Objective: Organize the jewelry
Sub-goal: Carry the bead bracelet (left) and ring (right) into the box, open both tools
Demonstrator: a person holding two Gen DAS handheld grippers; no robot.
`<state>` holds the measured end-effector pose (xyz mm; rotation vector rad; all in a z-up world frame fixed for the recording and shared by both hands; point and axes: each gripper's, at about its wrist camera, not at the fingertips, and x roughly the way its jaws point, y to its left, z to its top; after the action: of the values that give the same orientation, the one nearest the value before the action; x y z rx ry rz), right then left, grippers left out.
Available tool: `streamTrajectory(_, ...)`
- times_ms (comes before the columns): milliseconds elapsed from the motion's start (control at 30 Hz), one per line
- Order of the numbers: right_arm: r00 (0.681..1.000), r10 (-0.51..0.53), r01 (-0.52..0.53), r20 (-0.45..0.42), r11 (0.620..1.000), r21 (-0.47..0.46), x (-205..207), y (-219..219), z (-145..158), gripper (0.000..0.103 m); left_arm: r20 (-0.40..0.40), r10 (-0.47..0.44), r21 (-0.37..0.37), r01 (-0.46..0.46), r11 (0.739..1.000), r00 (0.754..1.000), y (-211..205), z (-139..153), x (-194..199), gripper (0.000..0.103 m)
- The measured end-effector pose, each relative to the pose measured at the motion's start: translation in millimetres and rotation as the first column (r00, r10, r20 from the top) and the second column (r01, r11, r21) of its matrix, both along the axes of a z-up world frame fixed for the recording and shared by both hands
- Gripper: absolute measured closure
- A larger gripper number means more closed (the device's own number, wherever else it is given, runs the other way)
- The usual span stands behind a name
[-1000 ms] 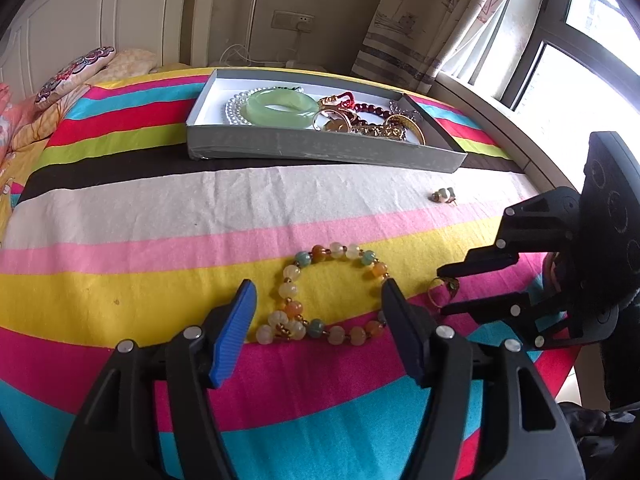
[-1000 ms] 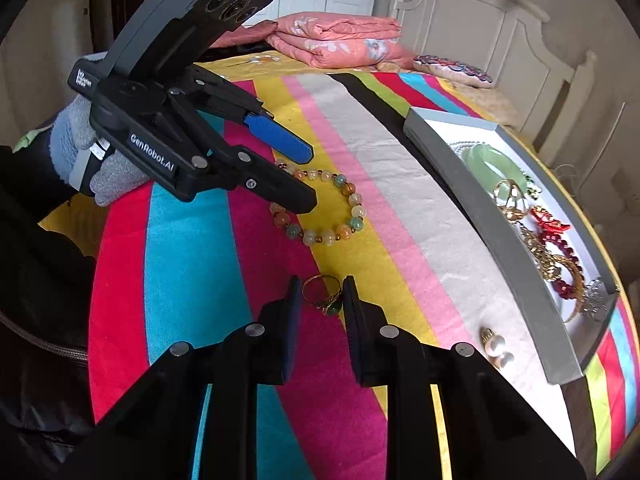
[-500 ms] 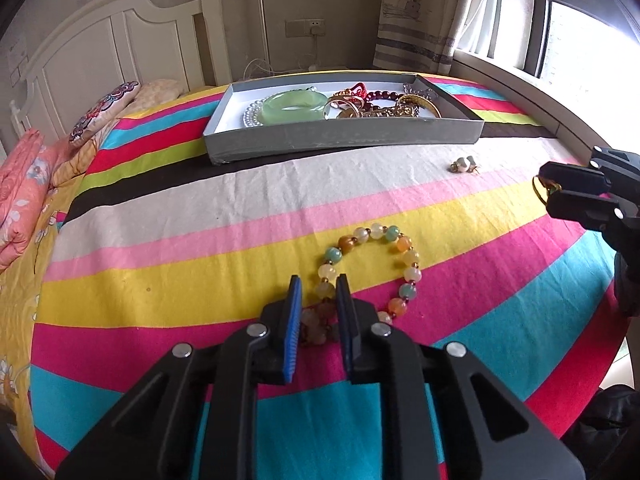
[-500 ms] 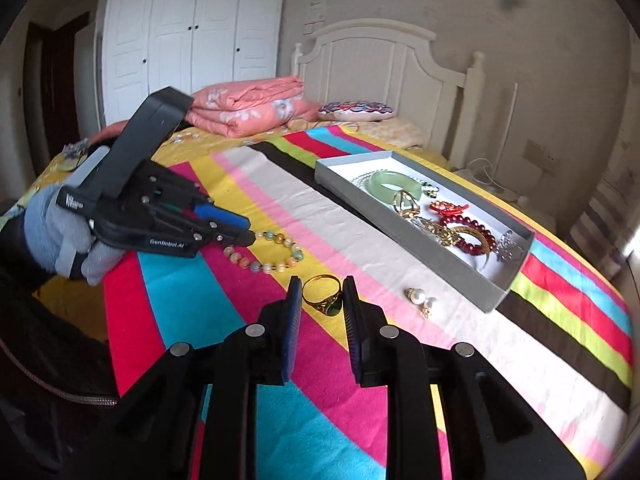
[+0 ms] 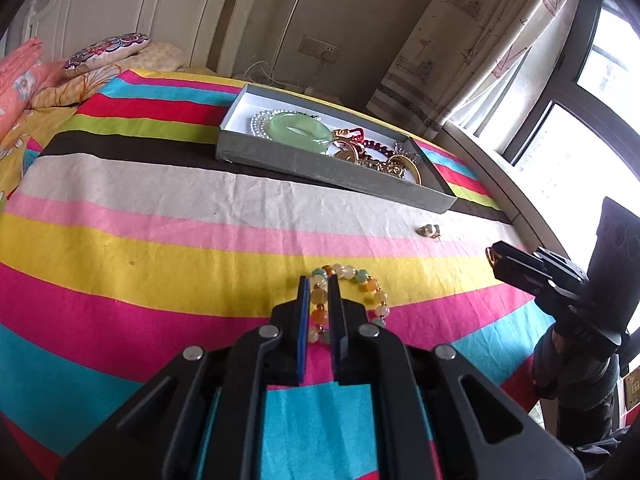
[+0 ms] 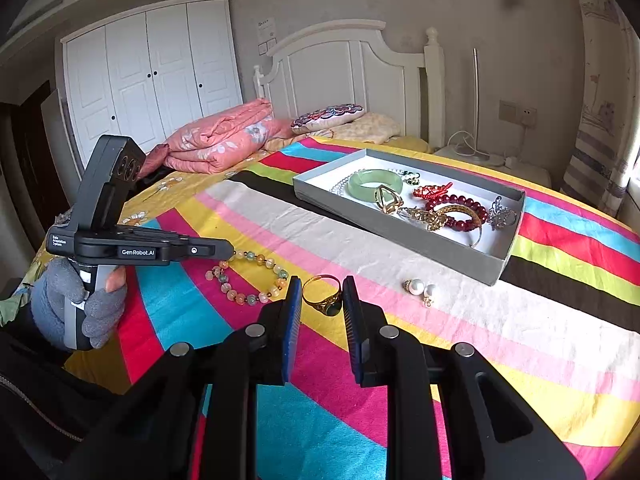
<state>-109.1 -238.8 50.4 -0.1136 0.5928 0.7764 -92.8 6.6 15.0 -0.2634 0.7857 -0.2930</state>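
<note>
Gold ring point(image 6: 325, 295) sits clamped in our right gripper point(image 6: 321, 308) at lower centre, while our left gripper point(image 5: 319, 312) pinches the bead bracelet point(image 5: 352, 300) on the striped bedspread point(image 5: 160, 248), below the grey tray point(image 5: 336, 168).

Left gripper point(image 5: 319, 312) hides part of the bead bracelet point(image 5: 360, 280); pearl strand point(image 6: 340, 186) partly under bangle point(image 6: 374, 184).

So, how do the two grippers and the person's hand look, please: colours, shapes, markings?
The left gripper and right gripper are matte black, angular, with silver round bolts and flat blue pads inside the fingers. The left one's side carries white "GenRobot.AI" lettering and a black block with round lenses on top. The left hand wears a grey knit glove.
</note>
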Motion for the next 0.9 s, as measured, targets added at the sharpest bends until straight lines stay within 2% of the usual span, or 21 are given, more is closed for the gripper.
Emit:
streamTrajectory(167,1.000,-0.006,0.005,-0.015,1.000,-0.017,-0.5,4.0,-2.1,0.082,0.023,-0.002,0.003,0.002,1.000,1.000,1.1,11.1,-3.6,0.095)
streamTrajectory(333,1.000,-0.020,0.020,-0.018,0.999,-0.047,-1.5,10.2,-4.4,0.082,0.029,0.019,-0.027,-0.018,0.999,0.999,18.2,18.6,-4.2,0.095)
streamTrajectory(567,1.000,-0.008,0.007,-0.013,0.999,-0.042,-6.5,13.7,-3.6,0.082,0.027,0.045,-0.035,-0.044,0.998,0.999,30.3,26.4,-4.2,0.095)
streamTrajectory(733,1.000,-0.014,0.014,-0.017,0.999,-0.032,-4.3,10.5,-3.2,0.082,0.040,0.025,-0.023,-0.024,0.999,0.999,24.4,37.5,2.8,0.095)
streamTrajectory(900,0.999,-0.033,0.033,0.000,0.998,-0.044,4.1,13.3,5.2,0.082,0.087,-0.015,0.007,0.014,1.000,0.996,11.7,65.2,18.8,0.095)
